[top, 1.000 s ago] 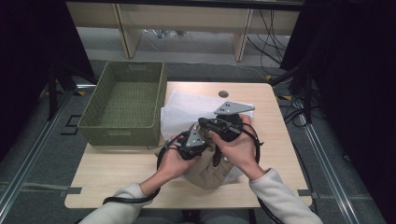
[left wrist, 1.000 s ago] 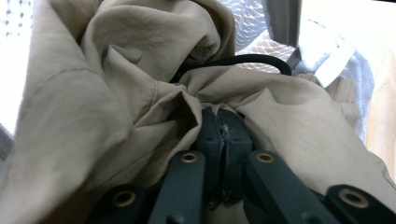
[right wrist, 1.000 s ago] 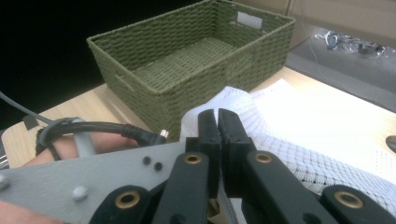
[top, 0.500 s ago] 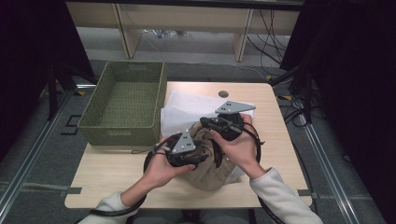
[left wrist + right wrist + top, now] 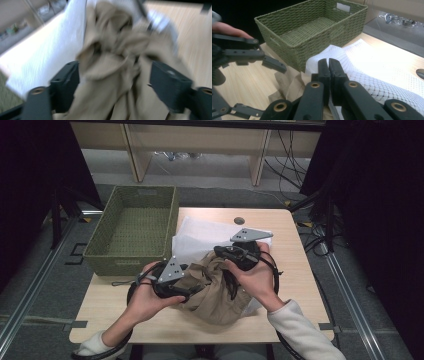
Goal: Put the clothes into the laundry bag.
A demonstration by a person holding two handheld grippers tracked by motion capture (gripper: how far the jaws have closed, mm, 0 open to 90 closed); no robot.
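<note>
Since a second ago my left gripper point(image 5: 192, 292) has drawn leftward, jaws just opened wide with the tan cloth point(image 5: 112, 65) bunched loosely between them, while my right gripper point(image 5: 328, 65) pinches that cloth's fabric, jaws nearly together.

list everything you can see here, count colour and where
basket: 1, green woven, left rear of table
white mesh cloth: 1, white, beside the basket, partly under the tan cloth
tan cloth: 1, khaki, bunched at table centre
table: 1, light wood
left gripper: 1, black, fingers just opened, tan cloth between them
right gripper: 1, black, fingers shut at the tan cloth's top
hands: 2, one on each gripper
</note>
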